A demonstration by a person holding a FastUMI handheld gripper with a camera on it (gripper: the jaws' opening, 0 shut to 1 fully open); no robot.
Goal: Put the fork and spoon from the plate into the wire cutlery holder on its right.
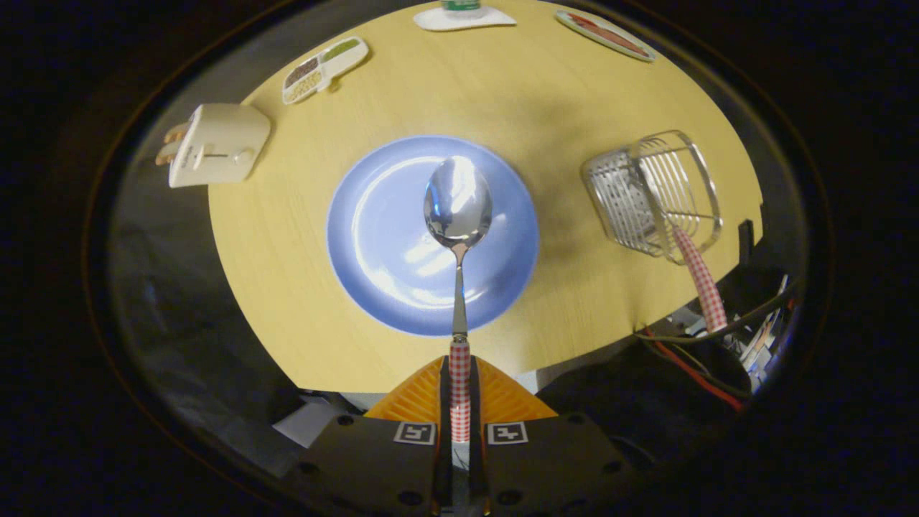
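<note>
Here the tool (459,402) is closed on the spoon (458,215), both fingers pressing on its checked handle, which runs straight forward between them. The spoon's long axis follows the fingers' own line, bowl farthest out and face up, poised over the middle of the blue plate (373,237); whether the bowl touches the plate or hangs just above it I cannot tell.

Taking the plate as the landmark: the wire cutlery holder (650,194) lies to its right, apart from the rim, tipped so its open mouth shows. A checked handle, by my reading the fork (700,276), already sticks out of the holder and leans back toward the near edge of the desk (560,100). So the fork's half looks done and the spoon's remains.

The coming move turns on one relation: the holder sits right of the spoon's line, so the spoon must travel rightward off the plate and go in bowl first, clear of the fork's handle.

Left of the plate, on the desk, stands a white toaster (215,143). Beyond the plate lie a divided tray (324,68), a white dish (463,18) and an oval dish (607,34). The desk is round, of pale wood. Loose cables (689,345) hang off its near right edge.
</note>
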